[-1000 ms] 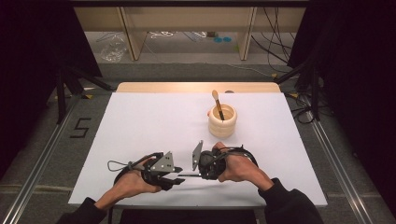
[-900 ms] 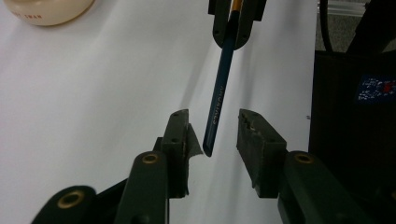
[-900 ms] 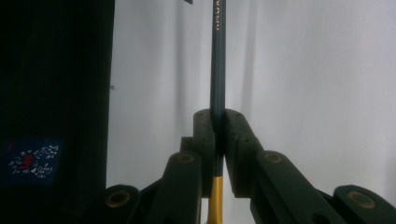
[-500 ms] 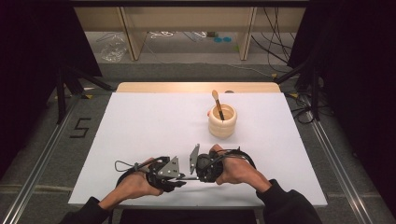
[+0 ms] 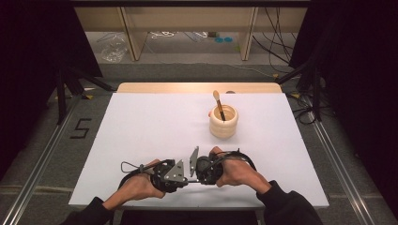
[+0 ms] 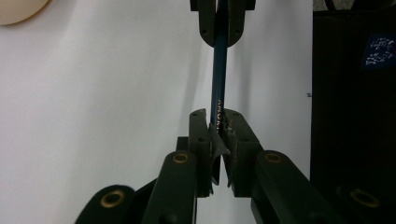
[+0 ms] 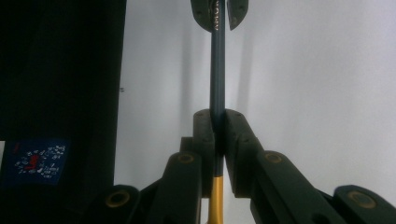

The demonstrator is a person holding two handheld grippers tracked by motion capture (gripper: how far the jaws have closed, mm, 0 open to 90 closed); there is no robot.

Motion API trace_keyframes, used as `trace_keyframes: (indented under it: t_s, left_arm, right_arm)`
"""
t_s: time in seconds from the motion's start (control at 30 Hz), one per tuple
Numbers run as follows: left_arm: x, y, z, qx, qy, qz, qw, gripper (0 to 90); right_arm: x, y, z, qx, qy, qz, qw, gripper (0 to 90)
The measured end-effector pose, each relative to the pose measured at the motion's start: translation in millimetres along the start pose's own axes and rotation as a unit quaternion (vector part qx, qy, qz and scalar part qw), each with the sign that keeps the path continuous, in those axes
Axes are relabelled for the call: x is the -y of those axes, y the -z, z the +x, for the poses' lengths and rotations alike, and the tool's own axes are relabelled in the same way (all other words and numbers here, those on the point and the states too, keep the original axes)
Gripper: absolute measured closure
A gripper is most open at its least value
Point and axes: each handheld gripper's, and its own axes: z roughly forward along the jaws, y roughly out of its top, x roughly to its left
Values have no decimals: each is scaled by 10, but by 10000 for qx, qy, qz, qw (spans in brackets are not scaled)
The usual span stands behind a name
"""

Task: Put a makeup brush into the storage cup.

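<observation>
gripping the same dark blue pencil (image 6: 219, 70) from opposite ends, both grippers sit low over the near edge of the white table (image 5: 155, 122), almost nose to nose. starting at the left, the left gripper (image 5: 180, 180) has just been closing, and in the left gripper view its jaws now press on the pencil's end, where a ragged bit of something pale sits between the pads; i cannot tell what it is. the pencil runs straight across the small gap into the right gripper (image 5: 193, 174), whose jaws are clamped tight on the shaft, with a yellow section of the pencil trailing back behind them in the right gripper view. farther right and toward the back of the table stands a cream ribbed holder (image 5: 223, 123) with a brush (image 5: 218, 104) leaning in it, well apart from the hands.

the risk, as i judge it, lies in two firm grips on one thin stick: any twist or pull out of line between the hands could bend or snap the pencil, or drag it crooked through one pair of pads. if the left grip rests only on the tip, it could slip off when the right lets go, dropping the pencil onto the table.
</observation>
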Motion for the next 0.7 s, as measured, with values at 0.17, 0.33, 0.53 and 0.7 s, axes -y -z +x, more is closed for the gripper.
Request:
trace_keyframes:
  t_s: [0.17, 0.33, 0.53, 0.7]
  left_arm:
    - [-1, -11, 0, -34, -53, 21, 10000, 828]
    - [-9, -12, 2, -9, -110, 81, 9999, 825]
    - [-17, -28, -17, 2, -98, -21, 9999, 831]
    - [-11, -5, -3, 58, -125, -57, 9999, 845]
  right_arm:
    - [0, 10, -1, 16, 23, -14, 10000, 843]
    - [4, 32, 18, -45, -146, 91, 9998, 843]
    - [8, 34, 15, -106, -150, 8, 9998, 843]
    - [17, 42, 7, -97, -122, -28, 9999, 835]
